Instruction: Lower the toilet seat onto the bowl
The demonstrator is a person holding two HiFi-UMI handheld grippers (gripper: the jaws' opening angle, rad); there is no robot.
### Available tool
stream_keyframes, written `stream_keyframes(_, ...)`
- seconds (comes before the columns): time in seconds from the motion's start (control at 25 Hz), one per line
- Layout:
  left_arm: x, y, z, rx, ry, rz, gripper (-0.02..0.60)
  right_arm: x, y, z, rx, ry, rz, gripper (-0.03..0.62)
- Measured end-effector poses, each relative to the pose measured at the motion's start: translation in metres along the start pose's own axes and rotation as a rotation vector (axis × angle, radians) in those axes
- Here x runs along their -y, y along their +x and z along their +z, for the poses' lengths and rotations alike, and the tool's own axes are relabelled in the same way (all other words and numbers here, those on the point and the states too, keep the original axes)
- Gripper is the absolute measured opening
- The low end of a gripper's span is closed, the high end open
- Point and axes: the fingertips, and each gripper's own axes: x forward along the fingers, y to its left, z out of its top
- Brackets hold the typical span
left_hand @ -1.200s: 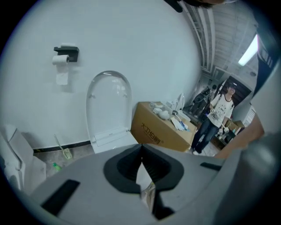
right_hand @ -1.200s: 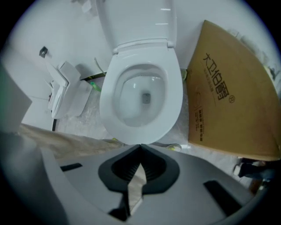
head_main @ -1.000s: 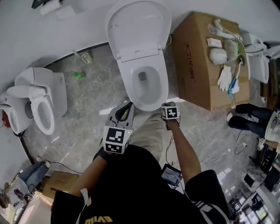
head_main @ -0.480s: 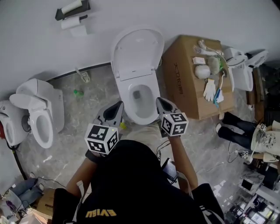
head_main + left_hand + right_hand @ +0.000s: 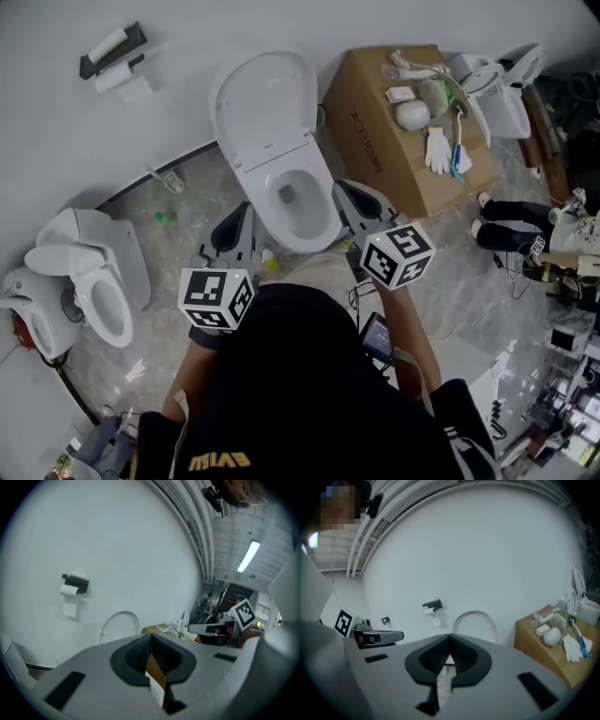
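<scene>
The white toilet bowl [image 5: 298, 208] stands against the wall, its seat and lid [image 5: 261, 105] raised and leaning back. In the head view my left gripper [image 5: 242, 217] hangs in front of the bowl's left side, and my right gripper [image 5: 345, 192] hovers at the bowl's right front. Both are apart from the toilet. In the left gripper view the left gripper [image 5: 151, 637] has its jaws together and empty, and the raised seat [image 5: 119, 620] shows beyond it. The right gripper [image 5: 450, 637] is likewise shut and empty, with the seat [image 5: 476, 619] ahead of it.
A cardboard box [image 5: 375, 141] with gloves and small items stands right of the toilet. A second toilet [image 5: 98, 281] sits at the left and another fixture [image 5: 497, 80] at the far right. A paper holder [image 5: 112, 54] hangs on the wall. A person's shoes [image 5: 506, 232] are at the right.
Both grippers have risen from near the floor in front of the bowl, the right one much more. The right gripper has tipped up from pointing down to facing the toilet.
</scene>
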Motion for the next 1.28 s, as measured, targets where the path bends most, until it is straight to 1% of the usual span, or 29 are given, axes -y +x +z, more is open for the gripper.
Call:
stream_keyframes(0.16,-0.004,0.001,0.002,0.021,0.075,0.006,0.011,-0.003,-0.005,0.009,0.028,-0.063,-0.014,-0.006)
stream_keyframes(0.28,-0.003,0.004,0.004,0.046,0.120,0.012,0.011,-0.004,-0.009,0.014,0.045,-0.088,0.021,-0.006)
stream_keyframes(0.44,0.018,0.004,0.012,0.076,0.213,-0.002,0.011,-0.007,-0.030,0.031,0.080,-0.162,0.059,-0.006)
stream_keyframes(0.52,0.030,0.006,0.009,0.072,0.237,-0.022,0.012,-0.006,-0.040,0.036,0.089,-0.175,0.060,-0.006)
stream_keyframes(0.68,0.037,0.008,-0.001,0.057,0.224,-0.035,0.011,-0.010,-0.044,0.034,0.092,-0.184,0.063,-0.006)
stream_keyframes(0.88,0.033,0.006,-0.006,0.053,0.217,-0.026,0.012,-0.021,-0.033,0.025,0.067,-0.233,0.081,-0.006)
stream_keyframes(1.08,0.035,0.003,0.000,0.078,0.231,-0.023,0.012,-0.025,-0.033,0.022,0.055,-0.251,0.088,-0.006)
stream_keyframes(1.2,0.034,-0.001,-0.010,0.065,0.206,-0.016,0.012,-0.027,-0.036,0.021,0.048,-0.267,0.092,-0.006)
stream_keyframes(1.28,0.033,-0.004,-0.018,0.052,0.181,-0.019,0.012,-0.028,-0.039,0.017,0.037,-0.278,0.080,-0.006)
